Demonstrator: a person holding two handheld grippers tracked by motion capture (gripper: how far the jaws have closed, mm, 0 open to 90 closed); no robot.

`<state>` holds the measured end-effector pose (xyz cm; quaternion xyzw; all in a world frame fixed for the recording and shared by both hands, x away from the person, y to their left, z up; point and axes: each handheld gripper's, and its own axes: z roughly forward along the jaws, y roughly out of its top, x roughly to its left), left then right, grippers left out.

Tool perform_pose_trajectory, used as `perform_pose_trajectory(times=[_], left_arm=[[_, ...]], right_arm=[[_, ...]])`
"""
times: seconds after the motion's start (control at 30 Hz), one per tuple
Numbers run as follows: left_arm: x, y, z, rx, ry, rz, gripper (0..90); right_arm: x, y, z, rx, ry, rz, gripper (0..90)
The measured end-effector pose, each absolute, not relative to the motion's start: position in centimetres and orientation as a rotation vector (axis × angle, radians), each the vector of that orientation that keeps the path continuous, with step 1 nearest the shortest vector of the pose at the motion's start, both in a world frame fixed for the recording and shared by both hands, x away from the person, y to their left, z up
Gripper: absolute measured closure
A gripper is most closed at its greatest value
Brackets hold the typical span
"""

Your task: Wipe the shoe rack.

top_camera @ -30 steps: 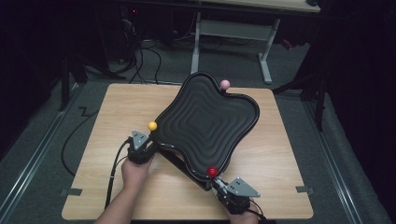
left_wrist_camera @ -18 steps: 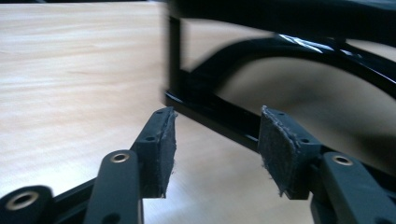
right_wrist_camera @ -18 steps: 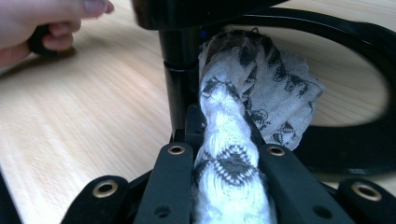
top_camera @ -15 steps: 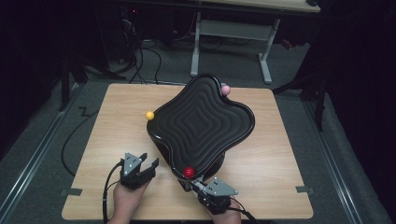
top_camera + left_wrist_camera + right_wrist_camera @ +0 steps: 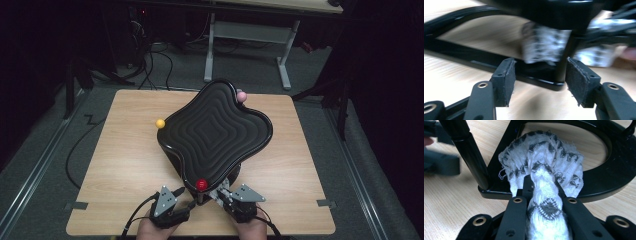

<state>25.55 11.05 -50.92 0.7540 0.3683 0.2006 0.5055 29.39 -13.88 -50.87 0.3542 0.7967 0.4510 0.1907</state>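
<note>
**Right tongs grip a cloth under a black tray stand; left tongs open beside it**

High view: a wooden desk (image 5: 115,165) carries a black wavy-edged tray (image 5: 215,132) raised on a stand. A red ball (image 5: 201,184) sits at the tray's near tip, a yellow ball (image 5: 160,123) at its left tip, a pink ball (image 5: 242,96) at its far tip. Two hands come in at the bottom edge. The left tongs (image 5: 192,202) point up and to the right, toward the stand's near foot. The right tongs (image 5: 216,192) point up and to the left, under the tray by the red ball. The two tips are near each other, w/ the stand's foot between them.

Left gripper view (blurred): the left tongs (image 5: 539,75) are released, and their jaws have just been opening. A thin black leg of the stand (image 5: 564,62) rises in the gap, close to the right-hand pad; can't tell if it touches. A white cloth w/ dark pattern (image 5: 544,47) hangs just behind, under the tray.

Right gripper view: the right tongs (image 5: 544,182) are clenched on the cloth (image 5: 541,160), which bunches out past the tips like a ruffle. It lies over the stand's black base ring (image 5: 614,177), just beside an upright leg (image 5: 471,157).
</note>
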Motion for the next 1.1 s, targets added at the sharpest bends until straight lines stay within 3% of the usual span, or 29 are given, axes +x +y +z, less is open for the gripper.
perform_pose_trajectory(times=[0.2, 0.3, 0.37, 0.73, 1.1], left_arm=[[25.5, 9.0, -50.6, 1.801, 0.795, 0.482, 45.5], [25.8, 8.3, -50.6, 1.782, 0.820, 0.518, 59.7], [25.7, 8.4, -50.6, 1.783, 0.821, 0.569, 73.9], [24.5, 10.6, -50.6, 1.788, 0.836, 0.611, 74.8], [23.0, 14.0, -50.6, 1.773, 0.890, 0.645, 74.7]], right_arm=[[29.3, -13.4, -50.9, 0.982, 2.262, 1.288, 80.0], [29.0, -12.9, -50.8, 0.968, 2.280, 1.300, 80.0], [28.8, -12.5, -50.9, 0.951, 2.293, 1.298, 80.1], [29.9, -11.8, -51.0, 0.921, 2.291, 1.217, 80.5], [34.4, -14.5, -50.8, 1.028, 2.197, 1.146, 80.6]])
